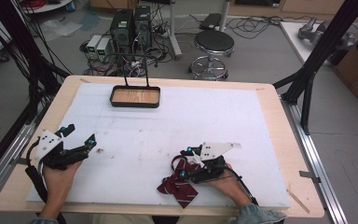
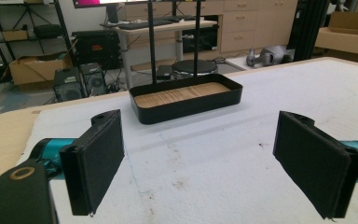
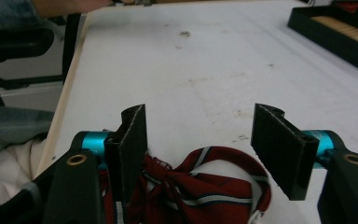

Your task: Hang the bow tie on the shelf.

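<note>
Right gripper (image 3: 199,149) poised, jaws apart, over a soft, light, floppy striped bow tie (image 3: 200,189), firm centre knot likely best hold.

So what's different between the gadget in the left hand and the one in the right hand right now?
The left gripper has only bare white table cover between its jaws; the right gripper has its jaws set over a dark red striped bow tie. The left gripper points toward the black tray at the far edge, while the right gripper sits low near the table's near edge. Both are open, with black padded jaws and teal fittings.
</note>
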The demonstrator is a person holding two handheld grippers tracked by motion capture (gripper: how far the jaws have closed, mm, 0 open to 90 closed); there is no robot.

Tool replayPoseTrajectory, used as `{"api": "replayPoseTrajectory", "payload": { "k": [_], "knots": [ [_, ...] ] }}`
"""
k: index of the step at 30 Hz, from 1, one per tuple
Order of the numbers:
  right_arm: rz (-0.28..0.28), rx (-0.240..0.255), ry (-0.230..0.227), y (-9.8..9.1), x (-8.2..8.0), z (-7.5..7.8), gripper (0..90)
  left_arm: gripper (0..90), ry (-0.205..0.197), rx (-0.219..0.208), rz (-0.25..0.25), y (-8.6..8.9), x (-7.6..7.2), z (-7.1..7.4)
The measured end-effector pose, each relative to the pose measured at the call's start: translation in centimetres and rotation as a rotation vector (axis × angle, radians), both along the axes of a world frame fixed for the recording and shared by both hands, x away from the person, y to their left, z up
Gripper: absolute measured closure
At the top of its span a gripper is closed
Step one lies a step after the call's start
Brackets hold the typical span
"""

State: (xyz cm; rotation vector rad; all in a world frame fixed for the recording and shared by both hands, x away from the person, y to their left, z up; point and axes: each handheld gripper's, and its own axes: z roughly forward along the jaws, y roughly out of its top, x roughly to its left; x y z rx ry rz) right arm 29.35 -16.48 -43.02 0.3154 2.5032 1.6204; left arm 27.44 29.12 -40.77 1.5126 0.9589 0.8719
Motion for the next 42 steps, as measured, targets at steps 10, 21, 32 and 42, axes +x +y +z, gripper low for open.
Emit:
{"api": "replayPoseTrajectory", "payload": {
  "k": [10, 21, 32, 42],
  "knots": [
    [0.081, -0.102, 0.022, 1.2, -0.2, -1.1, 50.5, 17.1, -0.015, 0.000, -0.003, -0.1, -0.1, 0.1],
    [0.121, -0.193, 0.024, 2.0, -0.2, -1.8, 61.2, 17.2, -0.007, 0.003, -0.001, 0.0, -0.1, 0.1],
    [0.132, -0.239, 0.069, 2.6, 0.3, -2.0, 63.5, 17.5, -0.007, 0.006, -0.002, -0.2, -0.1, 0.1],
    [0.116, -0.271, 0.023, 2.9, -0.1, -1.8, 74.1, 17.5, -0.008, 0.002, 0.002, -0.1, 0.0, 0.0]
  ]
}}
